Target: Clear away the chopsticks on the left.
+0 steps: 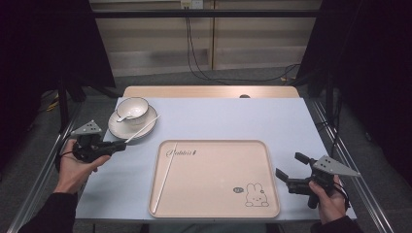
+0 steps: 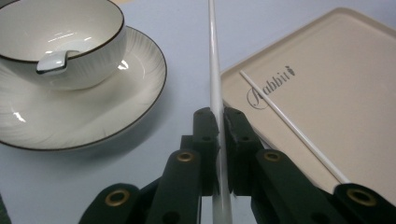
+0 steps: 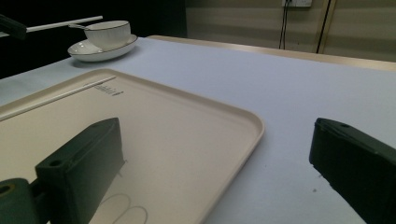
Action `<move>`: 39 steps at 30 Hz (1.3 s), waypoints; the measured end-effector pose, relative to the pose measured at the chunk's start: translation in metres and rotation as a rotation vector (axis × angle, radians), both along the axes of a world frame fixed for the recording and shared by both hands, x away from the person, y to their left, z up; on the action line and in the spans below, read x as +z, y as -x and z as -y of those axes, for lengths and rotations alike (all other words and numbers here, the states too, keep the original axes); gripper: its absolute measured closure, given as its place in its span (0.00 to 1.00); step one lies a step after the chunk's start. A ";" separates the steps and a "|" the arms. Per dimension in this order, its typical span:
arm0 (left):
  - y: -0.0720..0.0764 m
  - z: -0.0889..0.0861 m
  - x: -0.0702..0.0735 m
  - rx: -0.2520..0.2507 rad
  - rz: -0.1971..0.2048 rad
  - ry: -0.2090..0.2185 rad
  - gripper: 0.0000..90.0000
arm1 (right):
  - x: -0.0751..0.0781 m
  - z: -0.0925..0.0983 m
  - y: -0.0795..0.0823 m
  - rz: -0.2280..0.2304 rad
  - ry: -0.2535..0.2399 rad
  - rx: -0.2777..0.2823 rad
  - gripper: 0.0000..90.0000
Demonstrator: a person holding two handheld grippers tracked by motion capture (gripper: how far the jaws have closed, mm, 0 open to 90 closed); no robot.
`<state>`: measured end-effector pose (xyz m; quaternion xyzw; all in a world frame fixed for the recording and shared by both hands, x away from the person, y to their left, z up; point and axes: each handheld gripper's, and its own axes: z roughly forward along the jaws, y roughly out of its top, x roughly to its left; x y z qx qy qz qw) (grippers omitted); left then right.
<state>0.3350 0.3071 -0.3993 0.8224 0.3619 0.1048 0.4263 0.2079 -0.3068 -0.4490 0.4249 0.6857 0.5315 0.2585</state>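
Observation:
My left gripper (image 1: 120, 144) is shut on a thin white chopstick (image 1: 143, 128), which points up and right over the saucer's edge; in the left gripper view the chopstick (image 2: 214, 60) runs straight out between the closed jaws (image 2: 218, 116). A second white chopstick (image 1: 165, 177) lies along the left side of the beige rabbit-print tray (image 1: 214, 194). My right gripper (image 1: 290, 166) is open and holds nothing at the tray's right edge, and its view looks across the tray (image 3: 154, 121) between its jaws (image 3: 217, 140).
A white bowl (image 1: 132, 108) with a spoon (image 1: 122, 117) in it stands on a saucer (image 1: 145, 130) at the back left of the pale table (image 1: 233, 119). Metal frame rails run along both table sides. Cables lie on the floor behind.

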 end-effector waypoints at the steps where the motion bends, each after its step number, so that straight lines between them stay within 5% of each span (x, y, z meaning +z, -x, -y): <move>1: 0.003 0.003 0.001 0.007 0.002 0.004 0.94 | 0.000 0.000 0.001 0.001 -0.003 0.000 0.03; 7: 0.024 0.019 0.002 0.055 0.022 -0.026 0.94 | 0.000 -0.001 0.001 -0.003 0.007 0.010 0.03; 14: 0.050 0.033 -0.001 0.093 -0.017 0.038 0.94 | 0.000 -0.001 0.001 -0.003 0.001 0.013 0.03; 21: 0.087 0.057 0.020 0.159 -0.006 0.072 0.94 | -0.001 0.001 0.001 -0.010 -0.014 -0.005 0.02; 24: 0.095 0.068 0.018 0.191 -0.030 0.090 0.93 | 0.000 0.000 0.002 -0.010 -0.025 0.007 0.02; 28: 0.099 0.086 0.002 0.185 -0.095 0.091 0.93 | 0.001 -0.004 0.003 0.017 -0.015 0.017 0.02; 32: 0.100 0.105 -0.004 0.230 -0.094 0.068 0.93 | 0.000 -0.005 0.003 0.020 -0.007 0.024 0.02; 36: 0.095 0.116 -0.014 0.243 -0.157 0.040 0.94 | 0.001 -0.005 0.003 0.021 -0.009 0.023 0.02; 39: 0.090 0.119 -0.019 0.286 -0.155 0.034 0.94 | 0.000 -0.005 0.003 0.020 -0.006 0.019 0.02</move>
